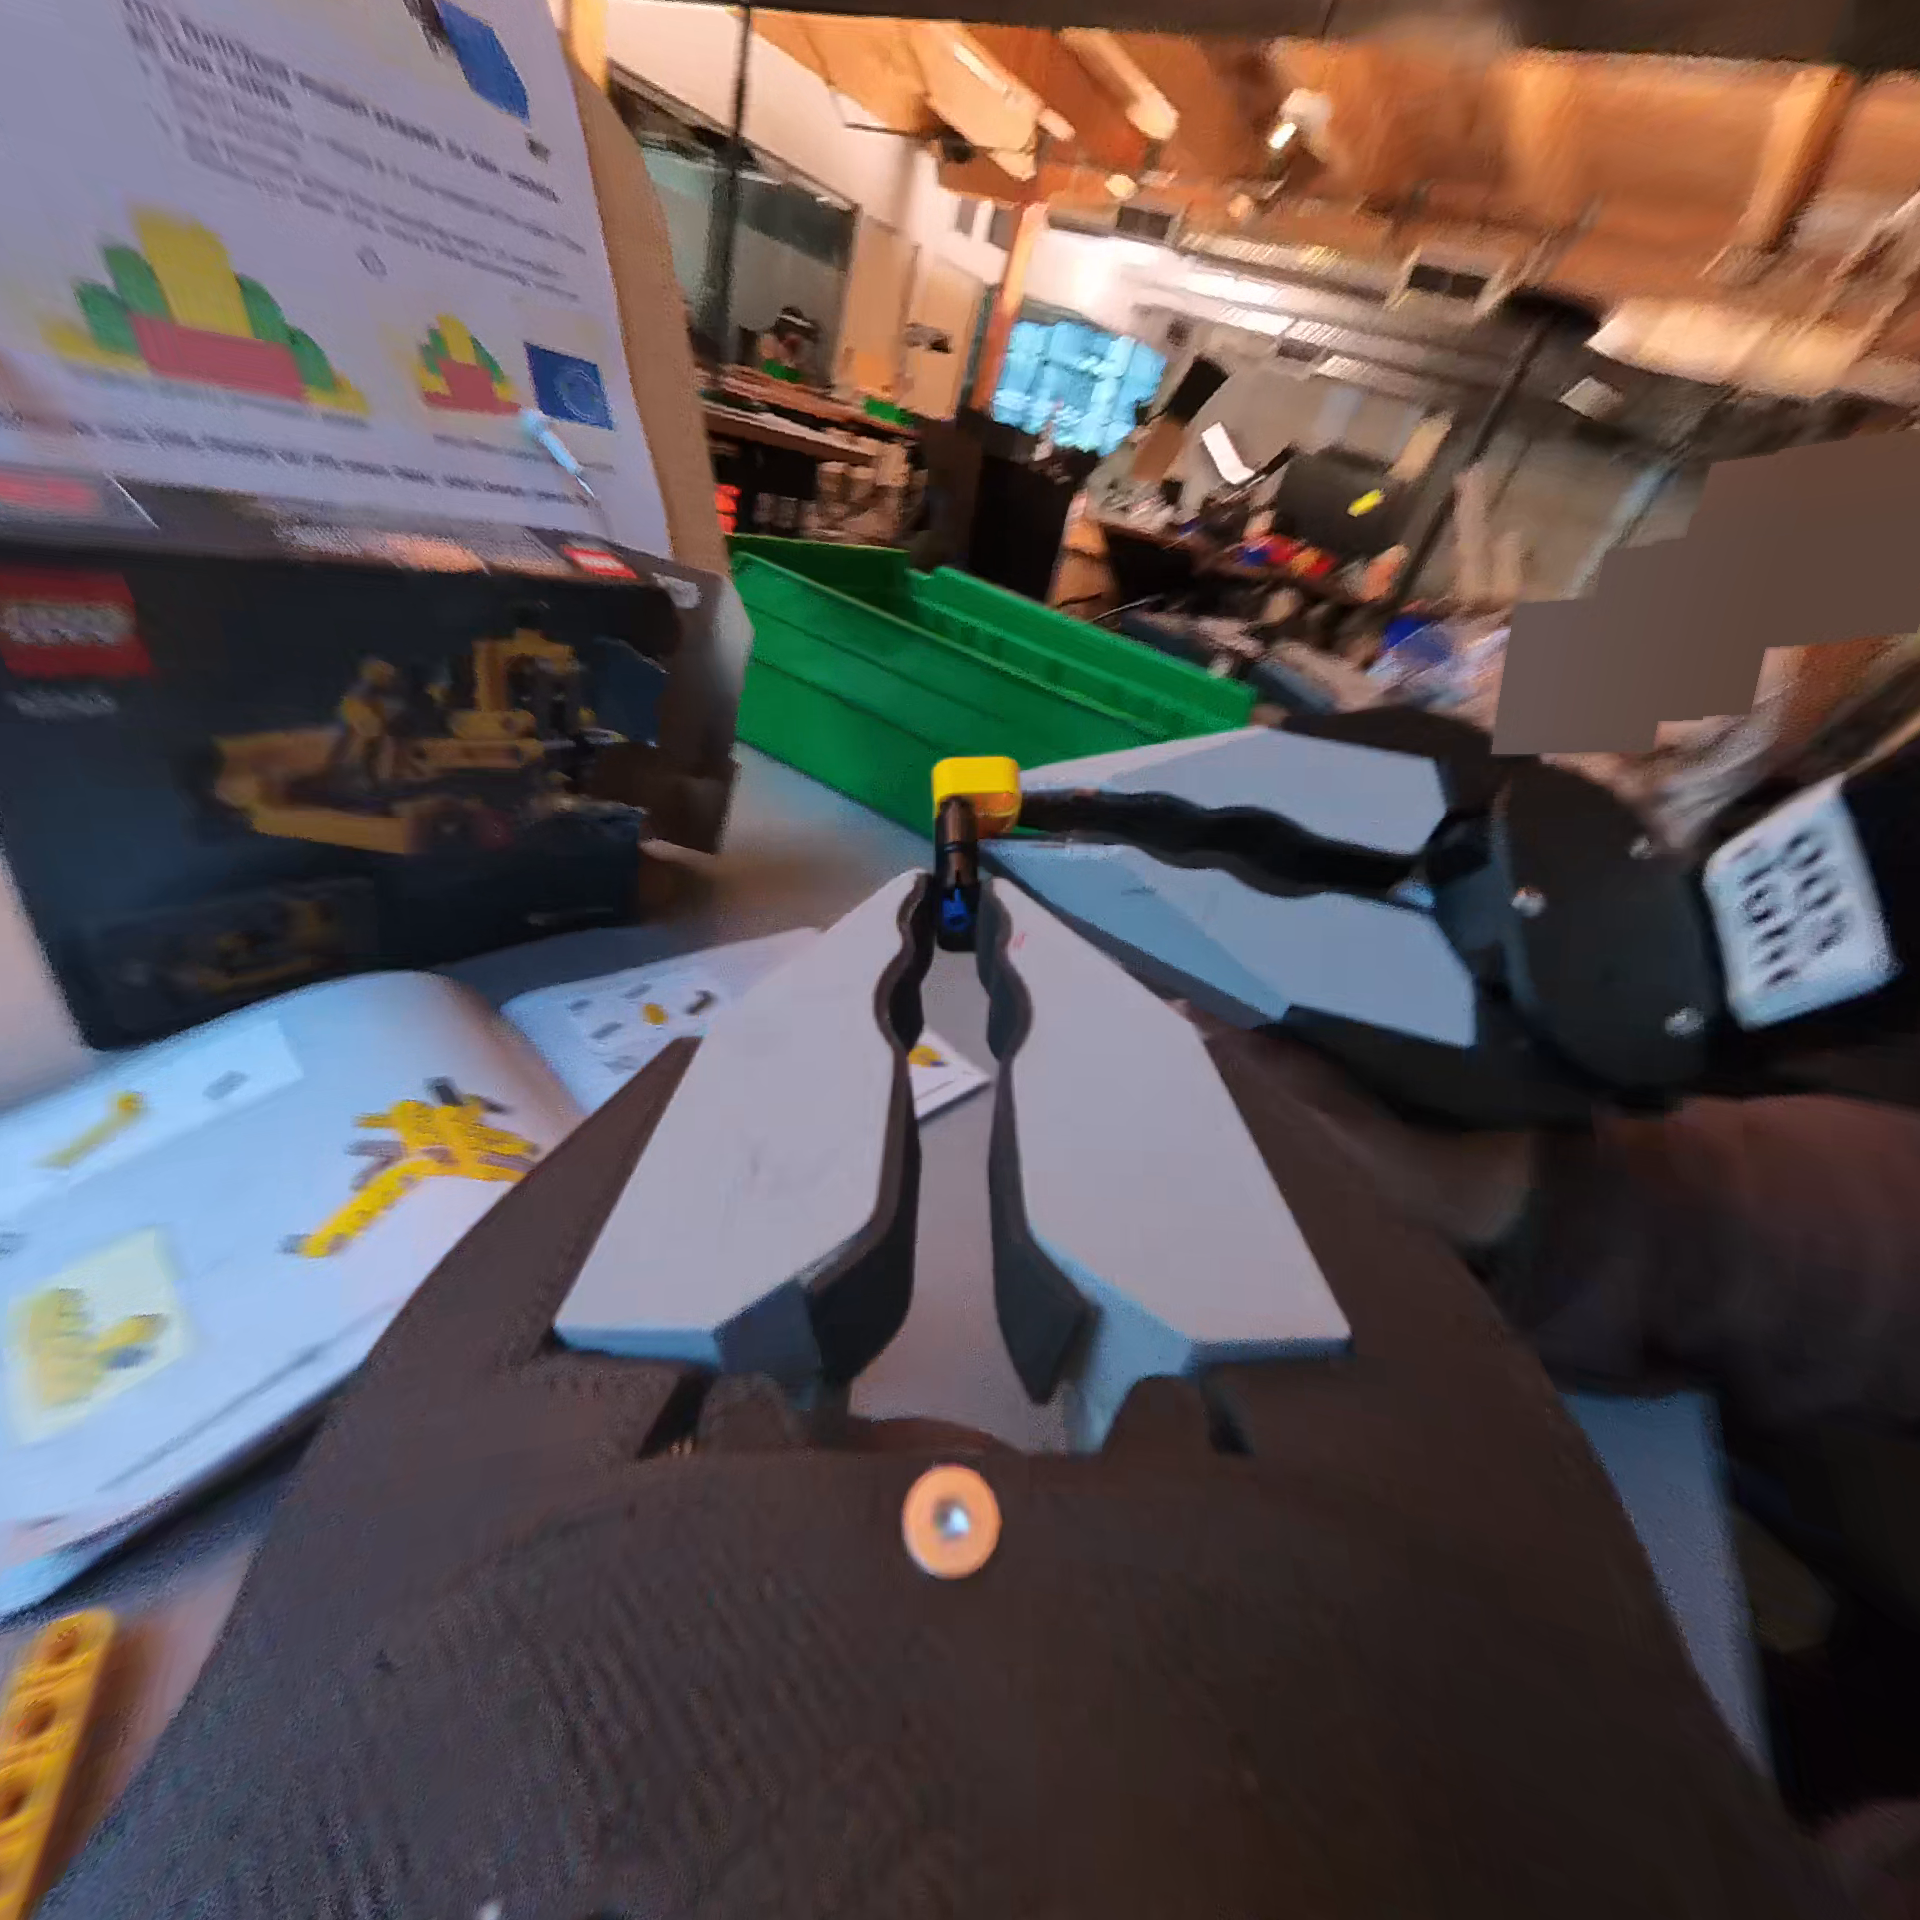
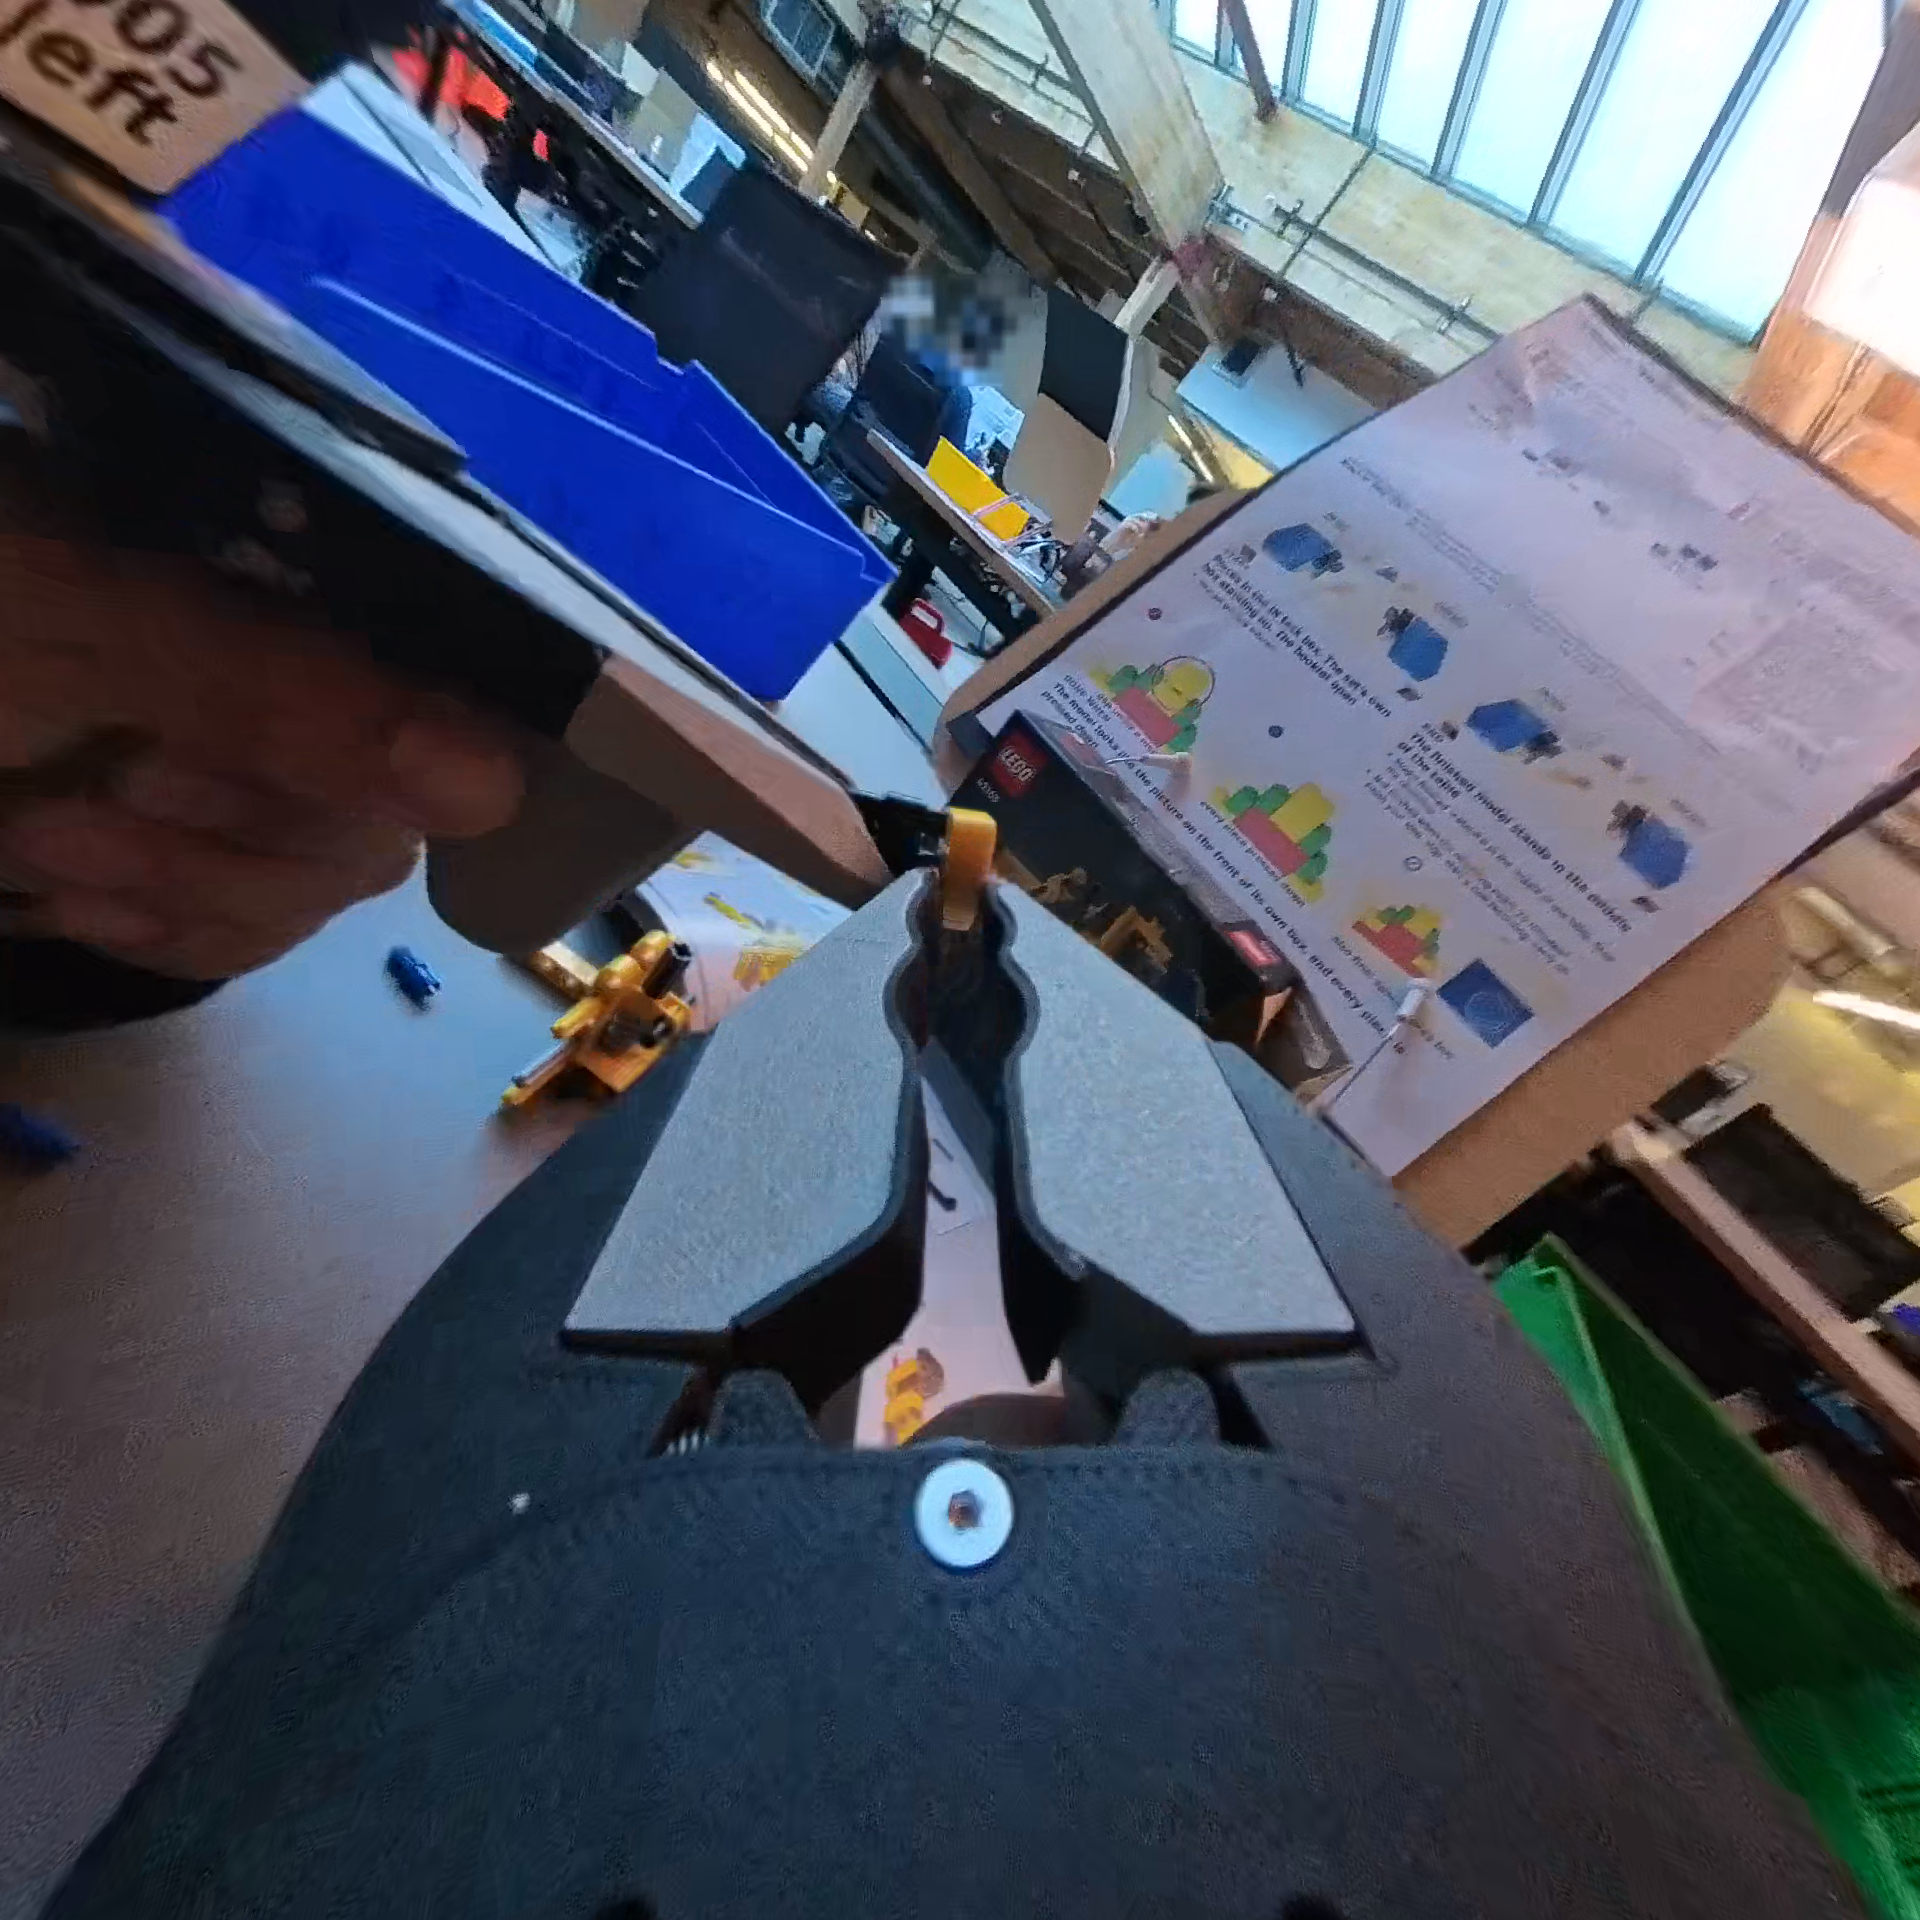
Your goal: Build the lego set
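Observation:
My left gripper is shut on a small black pin with a blue part, held in the air above the table. The pin's far end meets a small yellow piece. My right gripper comes in from the right and is shut on that yellow piece. In the right wrist view my right gripper pinches the yellow piece at its tips. The left gripper reaches in from the left with the black pin against it. A hand holds the left gripper.
The dark set box and an open instruction booklet lie to the left, a poster board behind them. There is a green bin at the back, a yellow beam, a part-built yellow assembly, loose blue pins and a blue bin. Less than 4 cm separates the two grippers' tips. It is some 15 cm from my left tips to the yellow beam.

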{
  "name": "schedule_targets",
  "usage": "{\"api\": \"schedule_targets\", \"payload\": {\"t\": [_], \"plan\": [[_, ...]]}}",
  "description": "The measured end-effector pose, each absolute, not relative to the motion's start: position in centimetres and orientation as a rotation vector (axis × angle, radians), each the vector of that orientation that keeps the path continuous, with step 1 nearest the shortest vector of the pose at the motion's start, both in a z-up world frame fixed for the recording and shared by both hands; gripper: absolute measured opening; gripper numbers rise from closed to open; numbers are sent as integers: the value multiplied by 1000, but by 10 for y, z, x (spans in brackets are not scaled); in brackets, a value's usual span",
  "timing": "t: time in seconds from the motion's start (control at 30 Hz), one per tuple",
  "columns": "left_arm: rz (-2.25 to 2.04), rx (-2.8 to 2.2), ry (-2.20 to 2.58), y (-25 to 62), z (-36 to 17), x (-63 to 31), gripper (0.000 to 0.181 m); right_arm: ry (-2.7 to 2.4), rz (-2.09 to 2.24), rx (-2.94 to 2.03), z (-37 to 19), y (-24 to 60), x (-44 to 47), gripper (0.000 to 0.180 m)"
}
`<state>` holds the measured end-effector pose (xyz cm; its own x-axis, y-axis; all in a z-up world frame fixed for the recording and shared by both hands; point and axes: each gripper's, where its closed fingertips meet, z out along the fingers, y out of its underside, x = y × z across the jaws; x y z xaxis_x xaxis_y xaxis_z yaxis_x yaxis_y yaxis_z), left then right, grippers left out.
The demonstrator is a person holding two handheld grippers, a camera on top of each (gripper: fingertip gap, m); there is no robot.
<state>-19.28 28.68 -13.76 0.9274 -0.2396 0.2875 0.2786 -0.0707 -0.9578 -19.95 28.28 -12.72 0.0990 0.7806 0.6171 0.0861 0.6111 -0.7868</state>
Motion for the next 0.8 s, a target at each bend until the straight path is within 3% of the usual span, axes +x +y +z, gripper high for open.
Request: {"api": "schedule_targets", "payload": {"t": [0.4,0.6,0.8], "plan": [[-961,-1520,-195,285,-140,-188,5,-1469,362,-617,-128,280,-196,4],[-1182,-1529,-212,278,-147,-180,4,-1634,1033,-820,-137,275,-187,4],[-1298,-1500,-260,280,-146,-178,4,-1625,1021,-831,-144,289,-176,17]]}}
